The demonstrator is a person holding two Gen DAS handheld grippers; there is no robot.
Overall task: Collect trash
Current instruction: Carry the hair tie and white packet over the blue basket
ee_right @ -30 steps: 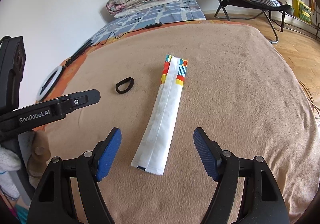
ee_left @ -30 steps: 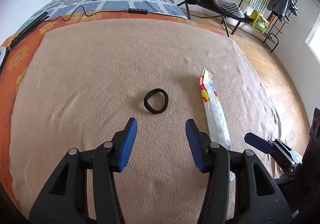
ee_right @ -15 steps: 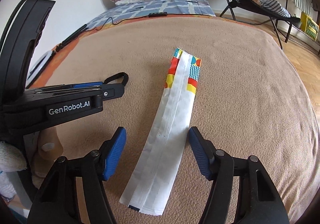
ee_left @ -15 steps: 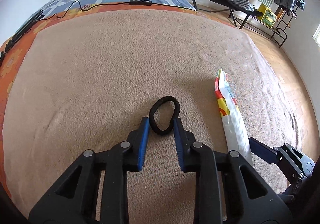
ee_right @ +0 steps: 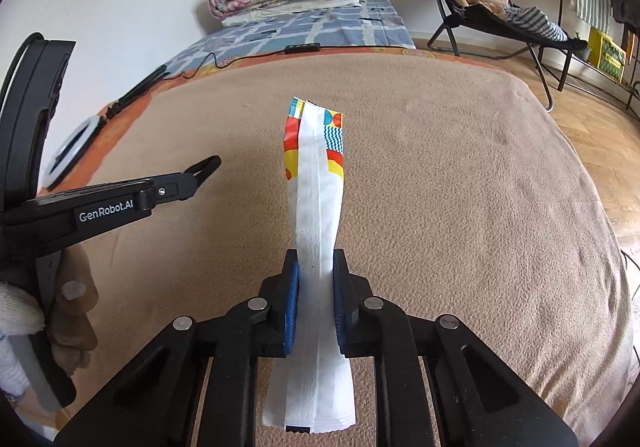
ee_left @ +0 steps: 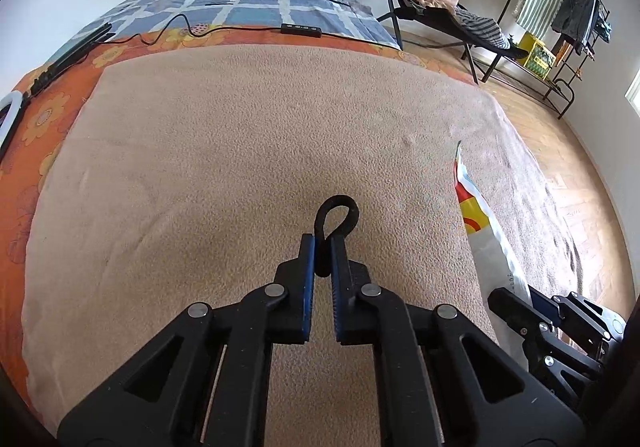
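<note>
- While both tongs squeeze something, each one has its own piece of trash on the big tan blanket [ee_left: 240, 135].
- The left gripper [ee_left: 323, 247] is pinched tight on the black loop [ee_left: 336, 213]. Most of the loop pokes out past the blue pads [ee_left: 308, 279], and it is squashed thin where they bite it.
- The right gripper [ee_right: 315, 279] is pinched on the long white wrapper [ee_right: 316, 215]. It holds the wrapper near the plain white end, and the end with bright colors sticks out far in front.
- That wrapper bends where it is held. Whether its far end touches the blanket cannot be told.
- From the left camera, the wrapper [ee_left: 476, 223] shows off to the right side, near the loop but not touching it.
- So the step looks like the grab: both things are caught, but neither has been put in a bin.
- No trash can or bag shows in either view.
- Next, it seems both hands should lift up and carry the things to wherever the trash goes.
- The wrapper is long and floppy, so it could droop or slip. A firm hold and a slow lift would help.
- The loop is small and held by its edge, so it could pop out if the squeeze gets loose.
</note>
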